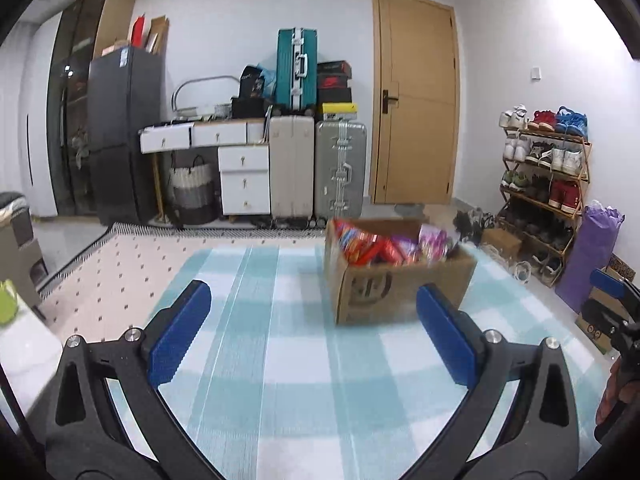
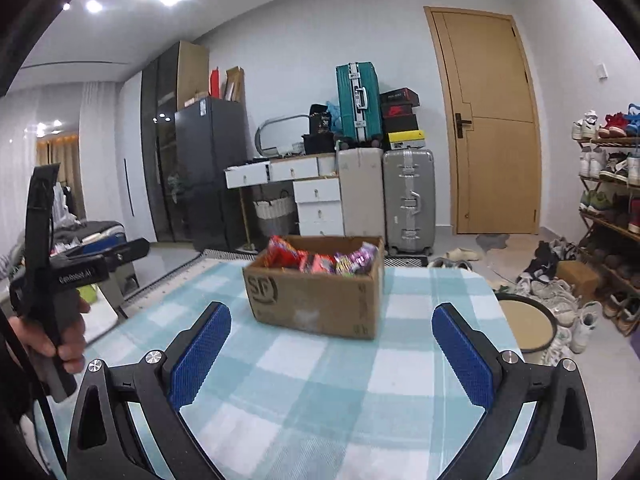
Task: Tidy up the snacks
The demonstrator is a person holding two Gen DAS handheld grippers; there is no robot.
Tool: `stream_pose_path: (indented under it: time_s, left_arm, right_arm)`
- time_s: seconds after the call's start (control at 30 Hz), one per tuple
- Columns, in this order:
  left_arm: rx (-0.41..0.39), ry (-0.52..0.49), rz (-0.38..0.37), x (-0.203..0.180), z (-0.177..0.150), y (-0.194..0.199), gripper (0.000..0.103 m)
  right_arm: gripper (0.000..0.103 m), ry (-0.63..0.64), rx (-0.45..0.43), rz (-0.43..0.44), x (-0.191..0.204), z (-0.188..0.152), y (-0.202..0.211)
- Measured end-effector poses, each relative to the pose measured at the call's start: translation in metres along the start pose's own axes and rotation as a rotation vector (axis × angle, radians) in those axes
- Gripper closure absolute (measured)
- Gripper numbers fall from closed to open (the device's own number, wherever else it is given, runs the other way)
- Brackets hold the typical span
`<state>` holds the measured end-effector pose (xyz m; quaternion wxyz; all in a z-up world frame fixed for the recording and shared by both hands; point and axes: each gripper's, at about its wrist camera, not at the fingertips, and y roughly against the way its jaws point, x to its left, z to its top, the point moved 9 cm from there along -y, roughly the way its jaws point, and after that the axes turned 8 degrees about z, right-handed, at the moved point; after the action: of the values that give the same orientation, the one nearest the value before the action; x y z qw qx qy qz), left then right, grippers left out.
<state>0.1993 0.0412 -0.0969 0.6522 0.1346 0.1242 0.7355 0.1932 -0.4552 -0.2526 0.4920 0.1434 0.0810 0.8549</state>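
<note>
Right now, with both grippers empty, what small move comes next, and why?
Probably ease the right gripper forward toward the brown cardboard box on the blue checked tablecloth: its jaws are wide open with nothing between them, and the colourful snack packets are still all inside.

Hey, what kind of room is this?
Likely a lived-in home, an entry or living area: a shoe rack, stacked suitcases beside a wooden door, and a fridge.

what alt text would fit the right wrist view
An open cardboard box full of bright snack packets sits on a blue-and-white checked tablecloth, framed by the empty, open right gripper. Suitcases and a wooden door stand behind.
</note>
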Motion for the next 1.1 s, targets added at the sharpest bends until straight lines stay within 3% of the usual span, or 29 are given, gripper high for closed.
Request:
stream_pose_path:
  time_s: [0.17, 0.43, 0.6, 0.7, 0.8, 1.1]
  left_arm:
    - [0.061, -0.025, 0.021, 0.008, -0.043, -0.016, 0.0]
    - [0.027, -0.032, 0.064, 0.013, -0.078, -0.039, 0.0]
    - [0.033, -0.009, 0.068, 0.015, -0.077, -0.051, 0.0]
    - [0.045, 0.015, 0.074, 0.02, -0.076, -0.058, 0.0]
    - [0.014, 0.046, 0.1, 0.027, -0.073, -0.053, 0.0]
    - [-0.025, -0.015, 0.066, 0.01, -0.061, -0.047, 0.0]
  right_arm:
    - [0.0, 0.017, -0.007, -0.012, 0.002, -0.026, 0.004]
    - [0.001, 0.016, -0.017, -0.048, -0.003, -0.038, -0.007]
    - [0.001, 0.034, -0.004, -0.048, 0.0, -0.037, -0.013]
    - [0.0, 0.051, 0.007, -0.09, -0.001, -0.038, -0.017]
    - [0.0, 0.043, -0.002, -0.073, -0.002, -0.038, -0.016]
    - [0.0, 0.027, -0.002, -0.077, -0.009, -0.037, -0.015]
